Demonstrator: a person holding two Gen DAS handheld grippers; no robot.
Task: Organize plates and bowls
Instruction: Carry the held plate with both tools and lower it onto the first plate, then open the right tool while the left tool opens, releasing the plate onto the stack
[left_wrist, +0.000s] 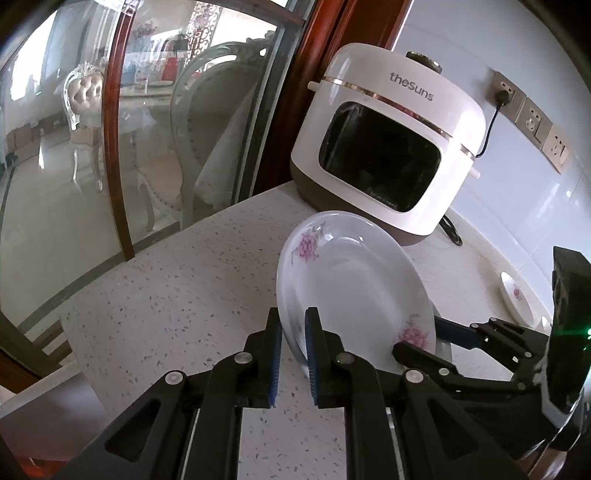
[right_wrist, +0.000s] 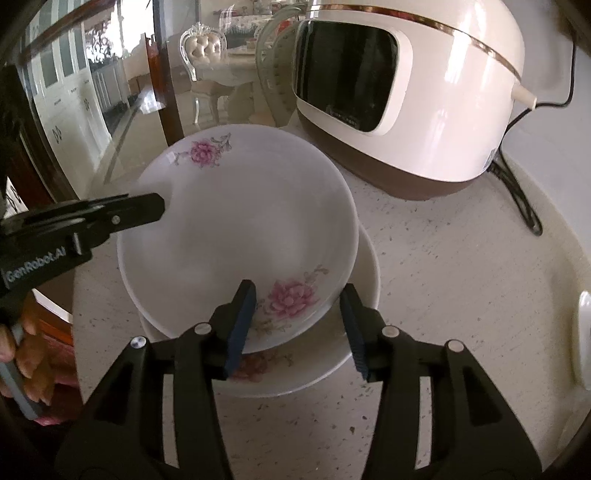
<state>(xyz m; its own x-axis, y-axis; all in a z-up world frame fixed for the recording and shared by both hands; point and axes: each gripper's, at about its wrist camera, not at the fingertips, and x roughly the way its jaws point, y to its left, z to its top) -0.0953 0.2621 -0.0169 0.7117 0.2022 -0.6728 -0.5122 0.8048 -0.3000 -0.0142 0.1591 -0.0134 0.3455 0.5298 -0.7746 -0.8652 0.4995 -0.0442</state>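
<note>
A white plate with pink flowers (left_wrist: 351, 280) hangs tilted above the speckled counter (left_wrist: 184, 295), and my left gripper (left_wrist: 293, 314) is shut on its near rim. In the right wrist view the same plate (right_wrist: 236, 229) hovers over a second flowered plate (right_wrist: 332, 354) lying flat on the counter, with the left gripper (right_wrist: 147, 206) clamping its left edge. My right gripper (right_wrist: 297, 288) is open at the upper plate's near rim: one finger is over the plate, the other just outside the rim. It also shows in the left wrist view as the right gripper (left_wrist: 436, 343) behind the plate.
A white rice cooker (left_wrist: 388, 140) stands at the back, its cord (right_wrist: 517, 192) trailing to wall sockets (left_wrist: 532, 118). Another flowered dish (left_wrist: 515, 295) sits at the far right. A glass door (left_wrist: 110, 147) borders the counter's left edge. A person's hand (right_wrist: 22, 350) holds the left gripper.
</note>
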